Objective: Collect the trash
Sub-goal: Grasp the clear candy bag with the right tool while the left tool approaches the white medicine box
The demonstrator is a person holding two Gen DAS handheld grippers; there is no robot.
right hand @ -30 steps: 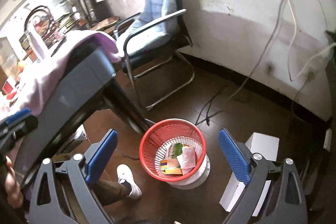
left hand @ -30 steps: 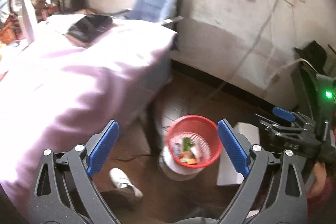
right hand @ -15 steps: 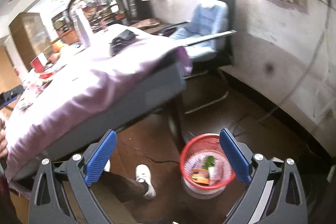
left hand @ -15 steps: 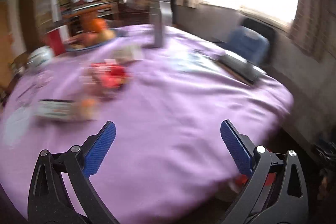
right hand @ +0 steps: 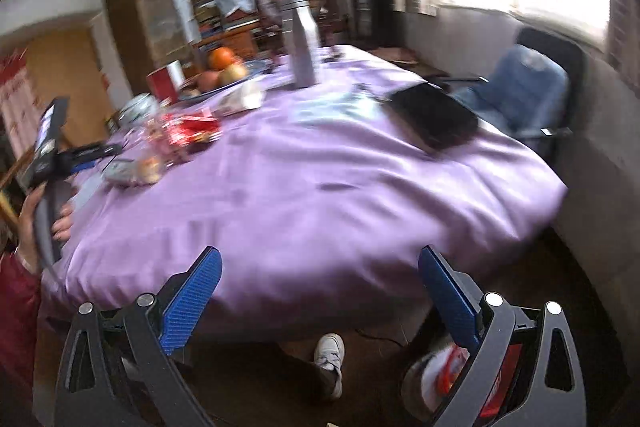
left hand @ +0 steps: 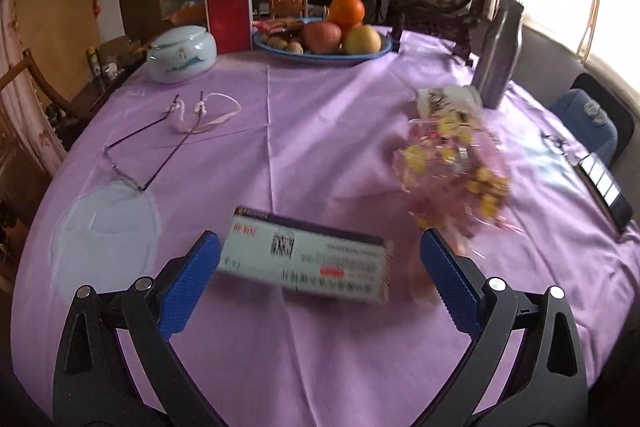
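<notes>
A: Where is the trash lying?
B: A box (left hand: 308,259) is lying near the table's (left hand: 320,355) front edge, between the left tongs' (left hand: 316,279) wide-open fingers, a wrapper (left hand: 452,171) beside it.
A: And the right tongs (right hand: 318,291)?
B: Gaping, holding nothing, hovering off the table's near edge.

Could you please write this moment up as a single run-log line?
left gripper: open, empty, over box | right gripper: open, empty, at table edge | wrapper: on table | bin: on floor
</notes>
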